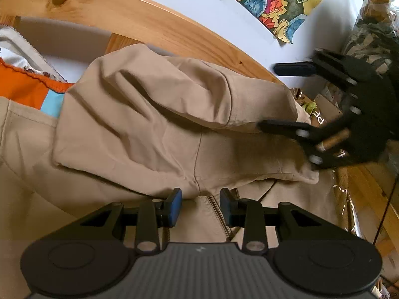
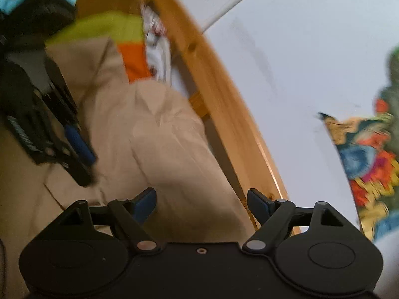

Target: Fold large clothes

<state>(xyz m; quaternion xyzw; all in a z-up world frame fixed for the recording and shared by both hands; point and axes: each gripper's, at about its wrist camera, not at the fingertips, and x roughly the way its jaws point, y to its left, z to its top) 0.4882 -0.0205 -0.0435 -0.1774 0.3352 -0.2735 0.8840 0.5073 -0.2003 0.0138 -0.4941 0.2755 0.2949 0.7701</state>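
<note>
- Beige jacket point(image 1: 154, 124) lies on bed, folded sleeve bulk at 12 o'clock of left gripper point(image 1: 200, 205).
- Left jaws spread, empty, straddling zipper point(image 1: 219, 214).
- Right gripper point(image 2: 202, 203) at 3 o'clock, jaws spread wide, empty, nearer sleeve end.
- Sleeve's long axis runs 9-to-3.

Left gripper point(image 1: 200, 204) low at 6 o'clock, blue pads parted, right gripper point(image 2: 202, 203) spread wider, seen blurred at 3 o'clock from left wrist.

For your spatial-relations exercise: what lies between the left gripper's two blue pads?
In the left wrist view, the left gripper is open over the beige jacket; its zipper runs through the gap.
</note>
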